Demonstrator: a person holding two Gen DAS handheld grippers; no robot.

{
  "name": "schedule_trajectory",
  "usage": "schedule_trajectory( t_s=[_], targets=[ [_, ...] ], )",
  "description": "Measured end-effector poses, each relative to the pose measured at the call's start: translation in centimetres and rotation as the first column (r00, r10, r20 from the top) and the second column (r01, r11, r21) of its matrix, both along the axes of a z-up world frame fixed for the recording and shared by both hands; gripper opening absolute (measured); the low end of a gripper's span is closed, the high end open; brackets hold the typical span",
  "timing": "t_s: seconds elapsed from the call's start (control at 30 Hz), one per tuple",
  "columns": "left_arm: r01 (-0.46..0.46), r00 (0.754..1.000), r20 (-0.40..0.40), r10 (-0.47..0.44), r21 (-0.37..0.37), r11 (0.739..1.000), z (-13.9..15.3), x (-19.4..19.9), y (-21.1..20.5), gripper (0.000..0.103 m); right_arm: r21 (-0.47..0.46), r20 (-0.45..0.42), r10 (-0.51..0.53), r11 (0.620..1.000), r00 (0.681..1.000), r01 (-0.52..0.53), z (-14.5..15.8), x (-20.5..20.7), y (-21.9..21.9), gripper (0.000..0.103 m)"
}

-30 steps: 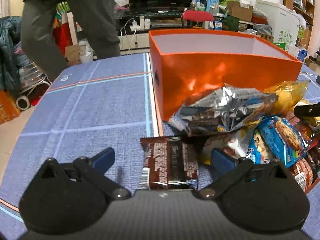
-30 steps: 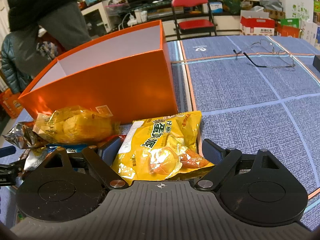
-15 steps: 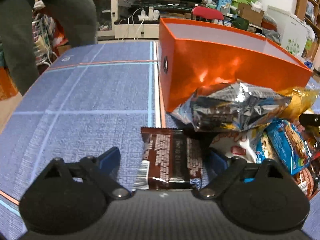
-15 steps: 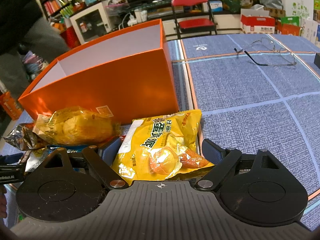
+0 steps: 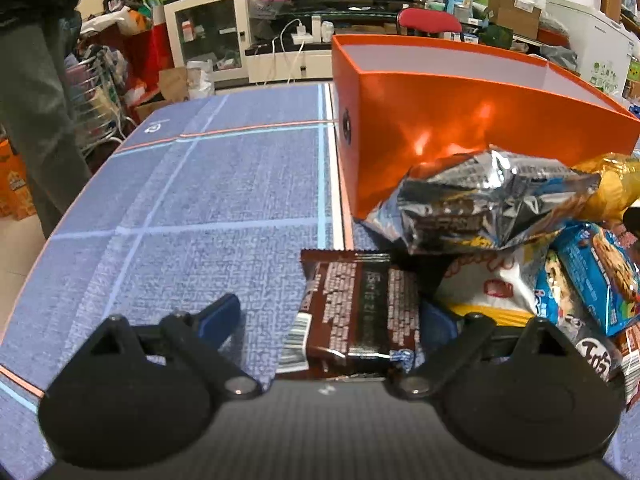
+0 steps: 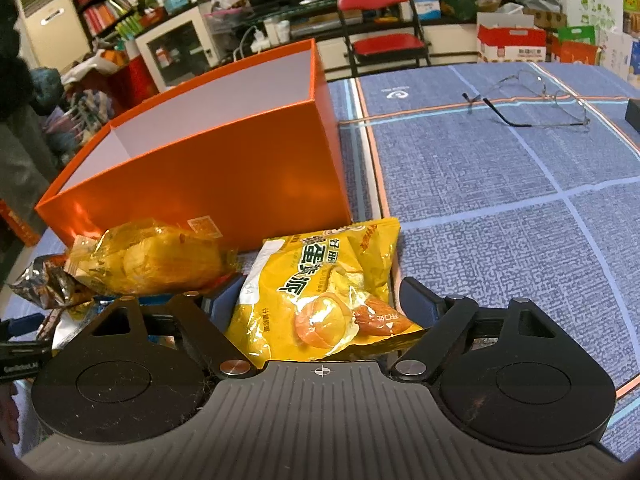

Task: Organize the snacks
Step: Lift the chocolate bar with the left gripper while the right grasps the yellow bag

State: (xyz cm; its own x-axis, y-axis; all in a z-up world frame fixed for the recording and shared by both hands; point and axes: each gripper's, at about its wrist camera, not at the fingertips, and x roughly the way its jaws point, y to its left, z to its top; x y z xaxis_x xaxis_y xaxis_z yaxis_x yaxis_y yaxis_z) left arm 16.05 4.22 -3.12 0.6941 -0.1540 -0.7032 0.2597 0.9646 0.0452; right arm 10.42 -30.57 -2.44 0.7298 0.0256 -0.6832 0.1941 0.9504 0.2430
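A pile of snack packs lies on the blue table mat in front of an open orange box [image 5: 460,120], which also shows in the right wrist view [image 6: 224,168]. My left gripper [image 5: 332,316] is open, its fingers either side of a brown chocolate-bar pack [image 5: 356,308]; the right finger touches it, the left stands apart. A silver foil bag [image 5: 488,204] and a blue cookie pack [image 5: 592,272] lie just beyond. My right gripper [image 6: 316,300] is open around a yellow egg-yolk-pie bag [image 6: 328,288]. A clear yellow pack [image 6: 148,256] lies to its left.
A pair of glasses [image 6: 532,100] lies on the mat at the far right. A dark object [image 6: 634,114] sits at the right edge. A person's legs [image 5: 36,120] stand off the table's left side. A red chair [image 6: 384,36] stands behind the table.
The left gripper's view has swung slightly left and tilted, the chocolate pack staying between its fingers. The person behind the table has walked off to the left. The right gripper has barely moved.
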Motion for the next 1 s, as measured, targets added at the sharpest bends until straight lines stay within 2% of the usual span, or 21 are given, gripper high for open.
schedule_trajectory(
  t_s=[0.3,0.73,0.83,0.9,1.0],
  targets=[
    [-0.045,0.999,-0.009,0.045,-0.012,0.999,0.0,0.0,-0.7,0.094,-0.054,0.003,-0.004,0.999,1.0,0.005,0.1,0.0,0.7,0.074],
    [-0.06,0.998,-0.019,0.06,-0.023,0.998,0.1,0.2,-1.0,0.092,-0.035,-0.005,-0.006,0.999,1.0,0.006,0.0,0.3,0.4,0.074],
    [-0.04,0.999,-0.015,0.04,-0.034,0.999,0.3,0.1,-1.2,0.081,-0.025,-0.005,-0.005,1.0,1.0,0.005,0.0,0.2,0.2,0.071],
    [-0.021,1.0,-0.006,0.02,-0.034,0.999,0.5,-0.2,-1.5,0.067,-0.021,-0.002,-0.004,1.0,1.0,0.004,0.0,0.2,0.1,0.068],
    [-0.007,1.0,-0.009,0.007,-0.043,0.999,0.5,-0.4,-1.5,0.063,-0.006,-0.006,-0.001,1.0,1.0,0.001,0.0,0.2,-0.1,0.063]
  ],
)
